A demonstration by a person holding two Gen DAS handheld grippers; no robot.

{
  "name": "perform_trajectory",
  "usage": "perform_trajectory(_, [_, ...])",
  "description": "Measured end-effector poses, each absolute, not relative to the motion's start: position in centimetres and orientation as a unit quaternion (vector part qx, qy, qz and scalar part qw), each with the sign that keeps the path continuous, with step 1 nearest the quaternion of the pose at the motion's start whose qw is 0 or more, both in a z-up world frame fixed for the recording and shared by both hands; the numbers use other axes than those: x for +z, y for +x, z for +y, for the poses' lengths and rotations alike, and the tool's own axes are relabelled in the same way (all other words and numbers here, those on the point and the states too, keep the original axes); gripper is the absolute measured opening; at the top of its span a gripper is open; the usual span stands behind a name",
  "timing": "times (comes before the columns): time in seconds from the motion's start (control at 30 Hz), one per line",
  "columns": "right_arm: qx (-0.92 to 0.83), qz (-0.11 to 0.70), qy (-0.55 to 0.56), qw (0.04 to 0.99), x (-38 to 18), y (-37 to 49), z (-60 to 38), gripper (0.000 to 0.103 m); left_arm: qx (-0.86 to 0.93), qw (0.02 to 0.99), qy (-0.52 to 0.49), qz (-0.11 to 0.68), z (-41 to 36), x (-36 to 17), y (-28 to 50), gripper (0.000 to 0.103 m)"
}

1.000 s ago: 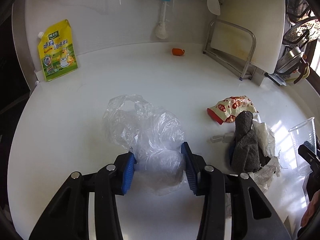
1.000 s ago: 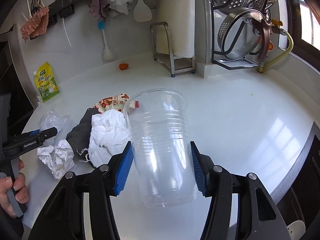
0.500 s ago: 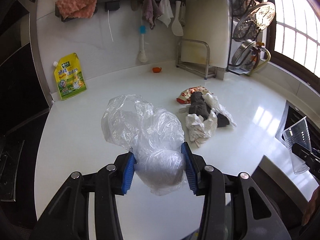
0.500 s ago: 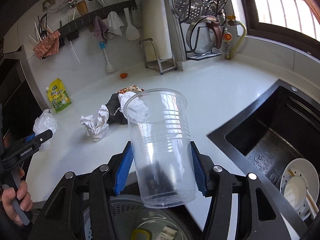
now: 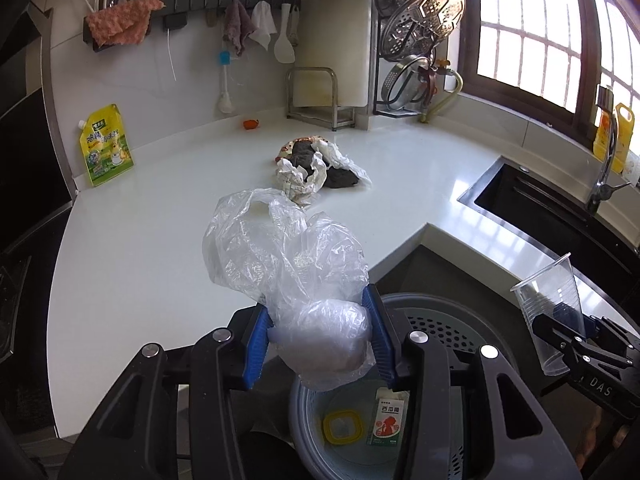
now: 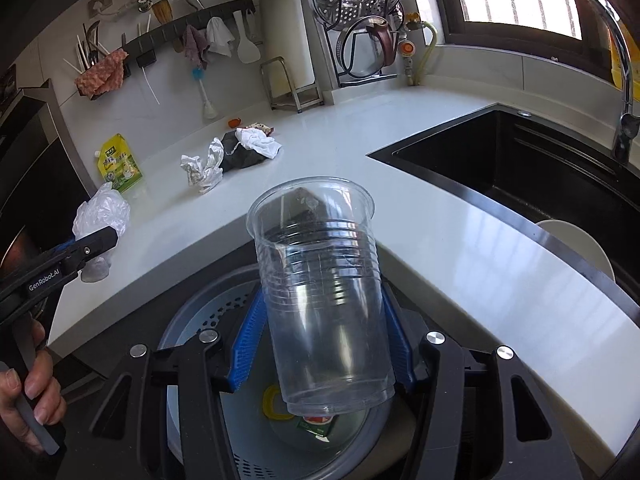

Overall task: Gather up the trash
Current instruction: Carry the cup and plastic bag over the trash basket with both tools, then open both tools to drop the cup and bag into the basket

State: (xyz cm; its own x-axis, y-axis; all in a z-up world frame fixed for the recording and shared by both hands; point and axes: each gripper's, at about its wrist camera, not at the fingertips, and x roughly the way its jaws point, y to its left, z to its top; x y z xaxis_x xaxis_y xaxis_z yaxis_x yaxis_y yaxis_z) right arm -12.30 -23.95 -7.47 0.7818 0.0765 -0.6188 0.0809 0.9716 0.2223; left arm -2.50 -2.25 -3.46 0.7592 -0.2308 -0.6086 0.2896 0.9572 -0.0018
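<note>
Left gripper: clamped on the crumpled plastic bag, blue pads pinching the bunched lower part so the loose upper folds billow free above the jaws.
Right gripper: closed on the clear plastic cup, pads squeezing its ribbed wall low down, mouth tipped up and away; held at the side so it cannot slide out.
Bin: grey, perforated rim, on the floor at the near edge of the desk; both grippers hang right above it, and that is the whole point, both loads lined up for a drop.
Already in the bin: a yellow ring-shaped lid and a small green-and-white carton, so collecting is under way.
Left on the desk: the far pile of crumpled paper, a dark cloth, white tissue, a red-printed wrapper behind them, and a small orange scrap further back by the wall.
Not obviously trash: the yellow pouch leaning upright at the far left wall.
Step in hand: release, I'd say; jaws only need to part.
Watch out: the light bag may cling to a pad or drift past the rim; the cup could bounce off the edge.
Person: a hand grips the left tool's handle.
</note>
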Motion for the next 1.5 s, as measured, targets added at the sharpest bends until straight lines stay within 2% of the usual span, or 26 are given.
perform_trajectory(0.4, [0.026, 0.351, 0.107, 0.93, -8.7, -14.0, -21.6, 0.054, -0.151, 0.925, 0.066, 0.342, -3.5, -6.3, -5.6, 0.043])
perform_trajectory(1.5, [0.013, 0.38, 0.089, 0.921, -11.1, -13.8, -20.3, 0.055, -0.151, 0.897, 0.055, 0.411, -3.5, -11.1, -4.9, 0.046])
